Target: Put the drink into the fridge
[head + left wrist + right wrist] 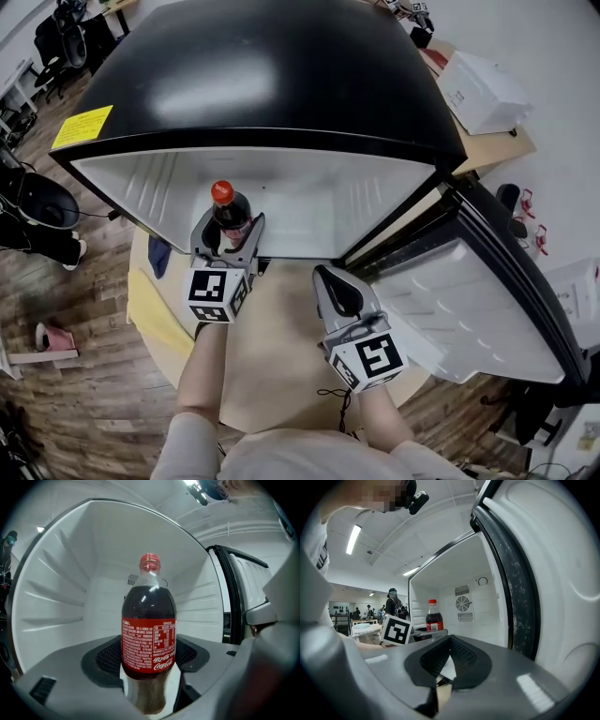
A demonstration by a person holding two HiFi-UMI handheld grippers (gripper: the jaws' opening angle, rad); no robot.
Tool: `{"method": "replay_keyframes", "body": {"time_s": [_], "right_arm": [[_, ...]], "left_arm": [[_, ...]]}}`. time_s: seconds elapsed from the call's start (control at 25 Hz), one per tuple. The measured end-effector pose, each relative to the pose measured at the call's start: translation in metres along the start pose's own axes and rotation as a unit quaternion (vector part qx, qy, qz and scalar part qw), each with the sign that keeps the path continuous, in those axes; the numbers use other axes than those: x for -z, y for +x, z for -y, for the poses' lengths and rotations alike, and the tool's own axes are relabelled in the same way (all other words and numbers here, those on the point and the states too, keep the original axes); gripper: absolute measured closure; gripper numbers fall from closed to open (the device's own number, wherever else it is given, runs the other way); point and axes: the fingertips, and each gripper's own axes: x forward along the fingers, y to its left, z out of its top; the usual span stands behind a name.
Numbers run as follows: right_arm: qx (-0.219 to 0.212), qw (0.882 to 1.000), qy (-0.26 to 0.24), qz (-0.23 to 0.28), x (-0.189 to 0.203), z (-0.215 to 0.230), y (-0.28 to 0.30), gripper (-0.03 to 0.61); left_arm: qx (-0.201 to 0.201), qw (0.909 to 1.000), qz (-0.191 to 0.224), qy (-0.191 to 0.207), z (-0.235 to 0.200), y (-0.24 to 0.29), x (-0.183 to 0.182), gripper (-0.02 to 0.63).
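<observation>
Item: clear plastic cola bottle, red cap and label [148, 639], upright, clamped low in the jaws of the left gripper [229, 228] at the mouth of the black fridge's white cavity [309, 202].

Right gripper [330, 279]: jaws together, empty, beside the open white-lined door [469, 300] at right.

Risk: the low grip may let the bottle tip, or its cap may clip the upper rim.

Room: the cavity looks bare, with wide space far and left.

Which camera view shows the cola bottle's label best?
The left gripper view: the cola bottle fills the centre, red label facing the camera. The head view shows mainly its cap and shoulders from above; the right gripper view shows it small and distant.
</observation>
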Motion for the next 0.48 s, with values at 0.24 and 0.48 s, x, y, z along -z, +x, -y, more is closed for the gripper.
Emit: {"method": "replay_keyframes", "body": {"time_s": [0.24,0.48], "right_arm": [[0.001,1.0,0.01,-0.005,0.009,0.006,0.006,0.568],[-0.005,1.0,0.015,-0.008,0.012,0.003,0.01,0.568]], "left_arm": [[-0.007,1.0,0.0,-0.002,-0.012,0.021,0.006,0.298],[-0.009,0.9999,0.005,0.002,-0.019,0.04,0.006,0.298]]}}
